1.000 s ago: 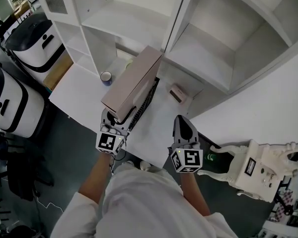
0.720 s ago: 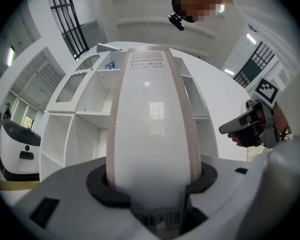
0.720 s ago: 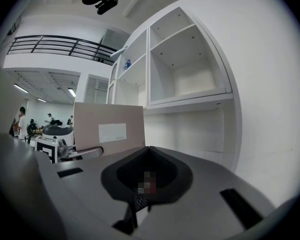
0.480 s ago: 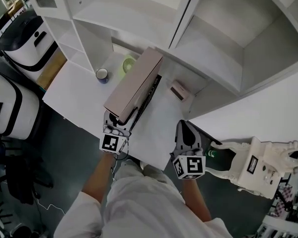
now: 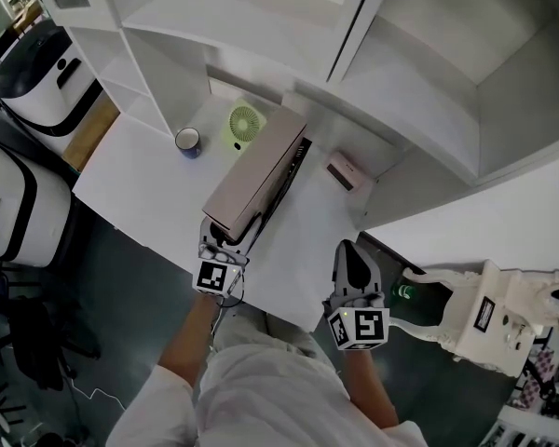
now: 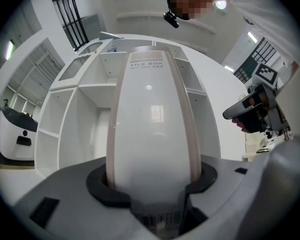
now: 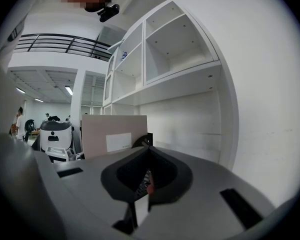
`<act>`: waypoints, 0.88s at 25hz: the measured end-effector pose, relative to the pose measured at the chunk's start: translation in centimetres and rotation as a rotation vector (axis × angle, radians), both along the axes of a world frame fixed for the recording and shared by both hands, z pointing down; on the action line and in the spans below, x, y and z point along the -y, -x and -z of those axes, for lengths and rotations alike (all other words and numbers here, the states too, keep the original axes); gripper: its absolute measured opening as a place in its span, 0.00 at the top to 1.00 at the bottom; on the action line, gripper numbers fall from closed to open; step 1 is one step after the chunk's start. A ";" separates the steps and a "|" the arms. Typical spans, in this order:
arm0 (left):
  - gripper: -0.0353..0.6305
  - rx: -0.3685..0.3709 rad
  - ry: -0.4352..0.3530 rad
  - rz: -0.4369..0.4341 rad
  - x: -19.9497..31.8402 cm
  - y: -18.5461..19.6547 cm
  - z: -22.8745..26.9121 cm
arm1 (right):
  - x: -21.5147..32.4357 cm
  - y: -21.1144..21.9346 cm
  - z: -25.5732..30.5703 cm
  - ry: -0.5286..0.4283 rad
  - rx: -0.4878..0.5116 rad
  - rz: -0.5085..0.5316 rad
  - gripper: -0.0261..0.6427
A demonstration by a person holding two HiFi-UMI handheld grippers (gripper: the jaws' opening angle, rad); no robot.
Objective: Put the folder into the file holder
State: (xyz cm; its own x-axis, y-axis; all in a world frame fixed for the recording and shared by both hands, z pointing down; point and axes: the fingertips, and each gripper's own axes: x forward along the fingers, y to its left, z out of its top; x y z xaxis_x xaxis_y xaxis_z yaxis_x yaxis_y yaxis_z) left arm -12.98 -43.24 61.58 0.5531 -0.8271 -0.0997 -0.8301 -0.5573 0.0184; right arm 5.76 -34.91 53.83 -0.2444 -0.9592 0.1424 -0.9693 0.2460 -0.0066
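Observation:
A pale pink file-box folder (image 5: 261, 173) slants over the white table (image 5: 140, 184), lying along a black mesh file holder (image 5: 279, 189) on its right side. My left gripper (image 5: 225, 235) is shut on the folder's near end. In the left gripper view the folder (image 6: 151, 129) fills the gap between the jaws of that gripper (image 6: 152, 181). My right gripper (image 5: 353, 266) hovers at the table's front right edge, shut and empty. In the right gripper view its jaws (image 7: 149, 158) meet, and the folder (image 7: 113, 138) stands to the left beyond them.
A small cup (image 5: 187, 141) and a green desk fan (image 5: 245, 123) stand left of the folder's far end. A pink box (image 5: 346, 172) lies to its right. White shelving (image 5: 289, 35) rises behind the table. White machines stand at left (image 5: 23, 73) and right (image 5: 489, 319).
The view has shifted, and the green fan, hidden by the folder before, now shows. The folder stays in my left gripper. My right gripper has drawn back to the table's front edge.

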 end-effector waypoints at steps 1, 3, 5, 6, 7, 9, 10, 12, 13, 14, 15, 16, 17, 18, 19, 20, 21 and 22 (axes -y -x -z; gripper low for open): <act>0.54 0.002 0.008 -0.001 0.0 0.0 -0.7 | 0.0 0.1 0.0 -0.004 -0.005 0.001 0.97; 0.54 0.004 0.020 -0.003 0.1 0.0 -1.8 | -0.1 0.2 0.3 -0.013 -0.009 0.003 0.97; 0.54 0.000 0.032 -0.006 0.1 0.0 -2.7 | -0.2 0.2 0.7 -0.020 -0.009 0.002 0.97; 0.54 -0.003 0.039 -0.006 0.1 0.0 -3.2 | -0.2 0.1 0.8 -0.023 -0.010 0.001 0.97; 0.54 -0.004 0.043 -0.006 0.1 -0.1 -3.6 | -0.3 0.0 0.9 -0.024 -0.011 -0.002 0.97; 0.54 0.003 0.037 -0.009 0.2 -0.2 -3.9 | -0.3 -0.2 1.0 -0.026 -0.015 -0.006 0.97; 0.54 0.008 0.029 -0.012 0.2 -0.3 -3.6 | -0.3 -0.3 0.9 -0.026 -0.016 -0.006 0.97; 0.51 0.016 0.025 -0.022 0.3 -0.3 -3.6 | -0.4 -0.2 0.8 -0.023 -0.014 -0.005 0.97; 0.49 0.016 0.035 -0.028 0.3 -0.3 -3.6 | -0.5 -0.1 0.7 -0.020 -0.010 -0.004 0.97; 0.46 0.014 0.047 -0.034 0.2 -0.4 -3.7 | -0.6 0.0 0.7 -0.016 -0.007 -0.003 0.97; 0.44 0.016 0.057 -0.041 0.0 -0.4 -3.6 | -0.7 0.1 0.7 -0.012 -0.005 0.000 0.97; 0.41 0.021 0.064 -0.048 -0.2 -0.6 -3.5 | -0.9 0.2 0.9 -0.008 -0.005 0.003 0.97; 0.38 0.029 0.070 -0.054 -0.4 -0.7 -3.4 | -1.0 0.3 1.1 -0.005 -0.004 0.007 0.97; 0.34 0.035 0.077 -0.056 -0.5 -0.7 -3.5 | -1.0 0.4 1.3 -0.002 -0.003 0.010 0.97; 0.32 0.038 0.085 -0.057 -0.7 -0.6 -3.5 | -1.1 0.4 1.5 0.001 -0.001 0.013 0.97; 0.31 0.040 0.093 -0.058 -0.8 -0.6 -3.4 | -1.1 0.3 1.7 0.003 0.001 0.016 0.97; 0.29 0.043 0.099 -0.059 -0.9 -0.6 -3.3 | -1.1 0.3 2.0 0.006 0.001 0.019 0.97; 0.26 0.048 0.106 -0.062 -1.1 -0.6 -3.1 | -1.2 0.2 2.4 0.007 0.001 0.022 0.97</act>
